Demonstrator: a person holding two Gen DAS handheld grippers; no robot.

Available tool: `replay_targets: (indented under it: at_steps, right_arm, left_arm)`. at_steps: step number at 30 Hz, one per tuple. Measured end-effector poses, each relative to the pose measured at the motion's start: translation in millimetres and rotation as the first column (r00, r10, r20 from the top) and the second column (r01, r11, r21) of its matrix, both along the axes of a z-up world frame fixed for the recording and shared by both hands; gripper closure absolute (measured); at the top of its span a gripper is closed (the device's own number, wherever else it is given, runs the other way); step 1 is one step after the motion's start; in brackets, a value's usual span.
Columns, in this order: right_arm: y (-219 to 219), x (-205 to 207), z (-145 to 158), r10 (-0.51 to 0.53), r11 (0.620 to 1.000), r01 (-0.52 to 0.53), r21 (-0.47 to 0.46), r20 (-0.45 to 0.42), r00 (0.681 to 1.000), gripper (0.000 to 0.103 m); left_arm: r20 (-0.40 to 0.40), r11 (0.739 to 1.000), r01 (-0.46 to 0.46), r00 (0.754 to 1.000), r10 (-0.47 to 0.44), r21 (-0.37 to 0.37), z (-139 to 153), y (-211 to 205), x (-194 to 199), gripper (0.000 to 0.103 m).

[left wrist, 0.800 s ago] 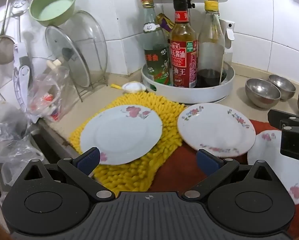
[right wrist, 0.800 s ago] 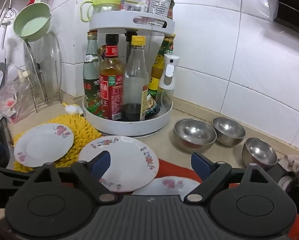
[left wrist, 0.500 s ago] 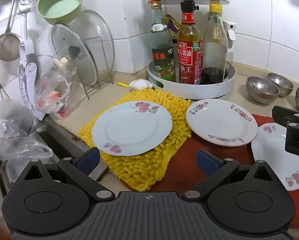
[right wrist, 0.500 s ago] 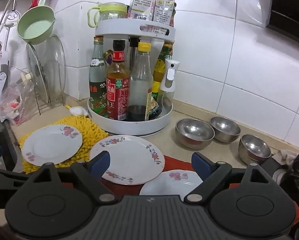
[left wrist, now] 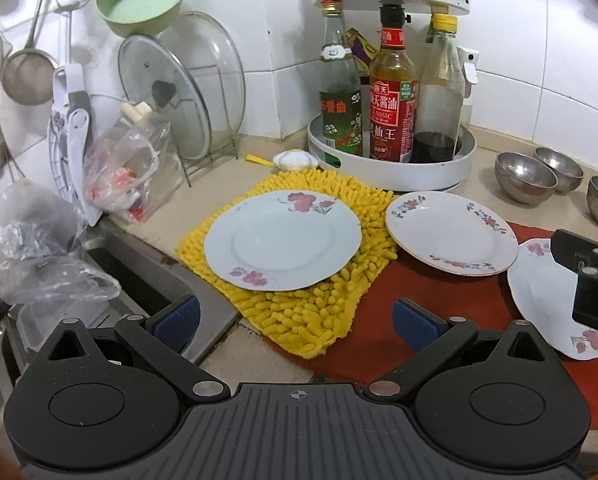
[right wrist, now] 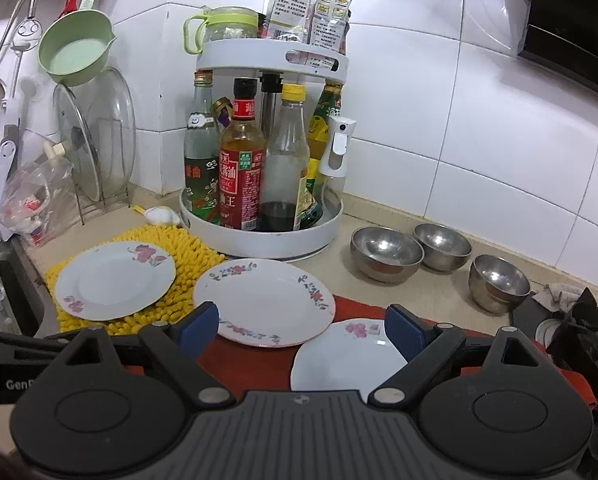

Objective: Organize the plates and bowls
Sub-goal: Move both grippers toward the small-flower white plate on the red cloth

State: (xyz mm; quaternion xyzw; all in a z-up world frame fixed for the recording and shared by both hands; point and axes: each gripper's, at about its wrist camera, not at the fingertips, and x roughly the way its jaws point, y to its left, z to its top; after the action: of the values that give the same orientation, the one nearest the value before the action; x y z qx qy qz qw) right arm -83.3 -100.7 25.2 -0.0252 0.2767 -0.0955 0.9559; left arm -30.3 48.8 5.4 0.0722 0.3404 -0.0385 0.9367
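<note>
Three white flowered plates lie on the counter: the left plate (left wrist: 281, 240) (right wrist: 115, 280) on a yellow mat (left wrist: 319, 312), the middle plate (left wrist: 451, 232) (right wrist: 265, 302) half on a red cloth (left wrist: 439, 304), the right plate (left wrist: 543, 292) (right wrist: 347, 354) on the red cloth. Three steel bowls (right wrist: 385, 252) (right wrist: 441, 246) (right wrist: 497, 282) stand apart at the back right. My left gripper (left wrist: 297, 322) is open and empty, in front of the left plate. My right gripper (right wrist: 301, 330) is open and empty, above the near edges of the middle and right plates.
A white two-tier turntable (right wrist: 263, 236) with bottles stands behind the plates. A wire rack with glass lids (left wrist: 179, 92) and plastic bags (left wrist: 127, 168) are at the left. The sink (left wrist: 139, 280) lies left of the yellow mat. A stove (right wrist: 579, 340) is at the right.
Both grippers have pulled back and risen a little from the plates, so more of the counter shows. Both stayed open. Plates and bowls have not moved.
</note>
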Motion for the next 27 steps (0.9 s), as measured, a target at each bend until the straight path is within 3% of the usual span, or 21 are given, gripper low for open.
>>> replay_targets:
  at_steps: [27]
  right_arm:
    - [16,-9,-3,0.031,1.0,-0.031,-0.003,-0.021,0.999,0.017]
  left_arm:
    - [-0.005,1.0,-0.022,1.0,0.022,-0.02,3,15,-9,0.0]
